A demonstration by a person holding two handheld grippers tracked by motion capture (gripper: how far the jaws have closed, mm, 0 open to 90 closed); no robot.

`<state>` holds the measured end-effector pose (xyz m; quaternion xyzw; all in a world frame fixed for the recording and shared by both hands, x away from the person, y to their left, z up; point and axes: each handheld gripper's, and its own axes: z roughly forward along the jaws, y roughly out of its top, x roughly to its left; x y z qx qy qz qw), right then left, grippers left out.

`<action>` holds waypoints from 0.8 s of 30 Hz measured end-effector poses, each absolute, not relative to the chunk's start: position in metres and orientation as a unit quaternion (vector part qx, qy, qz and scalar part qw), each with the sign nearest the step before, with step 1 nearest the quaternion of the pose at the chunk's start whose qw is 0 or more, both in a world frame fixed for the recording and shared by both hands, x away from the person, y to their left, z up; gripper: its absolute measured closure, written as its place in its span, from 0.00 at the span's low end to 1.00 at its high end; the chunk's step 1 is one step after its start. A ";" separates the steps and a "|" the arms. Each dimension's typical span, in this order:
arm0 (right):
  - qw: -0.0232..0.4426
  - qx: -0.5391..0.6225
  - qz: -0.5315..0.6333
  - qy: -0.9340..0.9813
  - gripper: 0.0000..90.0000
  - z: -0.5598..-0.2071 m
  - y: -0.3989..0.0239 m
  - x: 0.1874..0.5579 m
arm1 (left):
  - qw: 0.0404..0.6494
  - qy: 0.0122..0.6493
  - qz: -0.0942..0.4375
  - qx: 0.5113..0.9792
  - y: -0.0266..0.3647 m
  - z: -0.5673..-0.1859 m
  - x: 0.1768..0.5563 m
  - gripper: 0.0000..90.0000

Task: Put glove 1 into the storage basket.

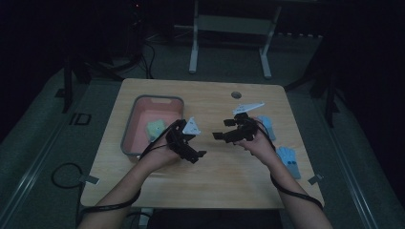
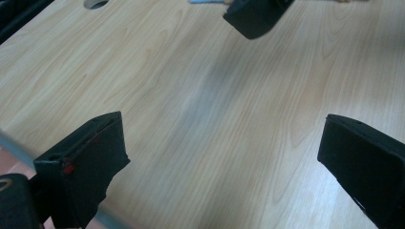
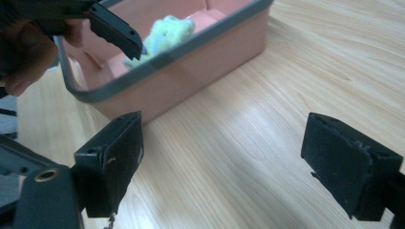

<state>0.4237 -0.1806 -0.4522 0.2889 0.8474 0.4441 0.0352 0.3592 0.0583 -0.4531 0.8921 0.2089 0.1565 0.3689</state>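
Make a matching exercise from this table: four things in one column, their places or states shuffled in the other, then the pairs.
Things
1. pink bin
2. pale green item
3. light blue gloves
4. left hand-held gripper

Places or states
A. jaws open over bare wood
B. at the table's right edge
C. inside the bin
D. on the table's left half

Pairs: 1-D, 2-C, 3-B, 4-A

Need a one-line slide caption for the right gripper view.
Open right gripper over bare table, facing a pink bin holding a pale green cloth.
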 end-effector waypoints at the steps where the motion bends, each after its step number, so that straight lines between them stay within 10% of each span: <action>1: 0.042 0.286 0.444 0.848 0.21 -0.453 -0.184 0.422 | 0.373 0.209 0.155 0.891 0.056 -0.454 0.358 0.03; 24: 0.063 0.295 0.427 0.852 0.29 -0.491 -0.248 0.392 | 0.389 0.191 0.107 0.895 0.022 -0.503 0.333 0.02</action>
